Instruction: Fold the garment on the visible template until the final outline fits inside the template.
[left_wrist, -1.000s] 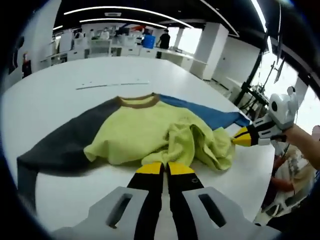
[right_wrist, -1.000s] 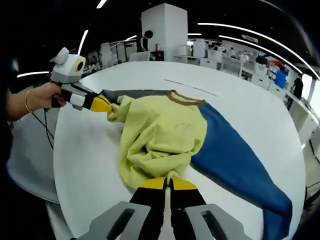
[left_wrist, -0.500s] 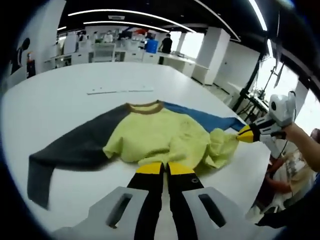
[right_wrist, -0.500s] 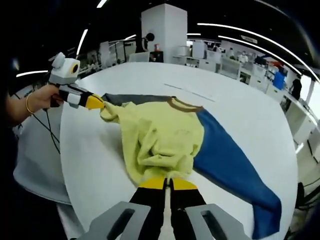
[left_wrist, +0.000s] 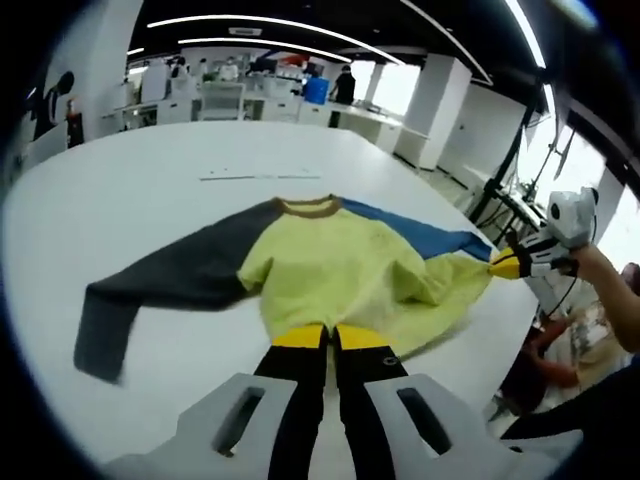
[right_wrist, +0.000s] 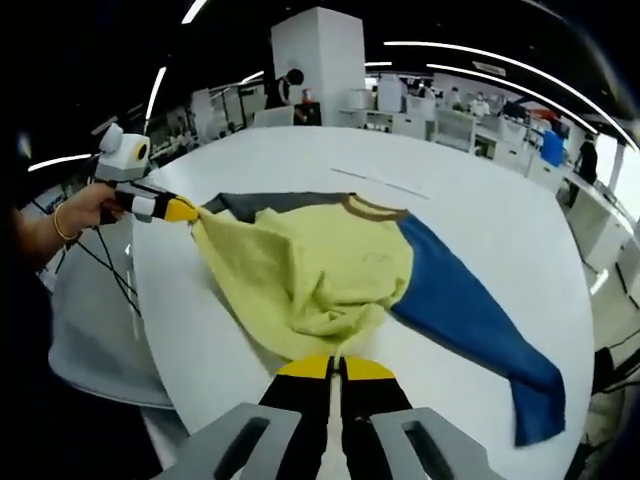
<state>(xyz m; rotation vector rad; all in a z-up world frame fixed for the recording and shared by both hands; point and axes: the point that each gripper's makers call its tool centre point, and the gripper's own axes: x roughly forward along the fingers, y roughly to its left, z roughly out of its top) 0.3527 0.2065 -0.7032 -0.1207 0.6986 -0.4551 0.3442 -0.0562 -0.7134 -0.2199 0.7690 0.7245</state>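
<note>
Nearest in the left gripper view, the left gripper (left_wrist: 331, 338) is seen with jaws pinched shut on the hem of the garment (left_wrist: 340, 270), and in the right gripper view the right gripper (right_wrist: 333, 368) is clamped the same way on the other hem corner, so the yellow body is stretched taut between them just above the white surface (left_wrist: 150, 190). For this step, the hem should probably be kept tight and level while it's lowered, so no wrinkles get trapped before folding. Further out, the dark sleeve (left_wrist: 150, 290) and blue sleeve (right_wrist: 470, 320) are spread flat on the surface, collar (left_wrist: 307, 206) farthest. No containers are spotted, and a template outline honestly can't be made out.
</note>
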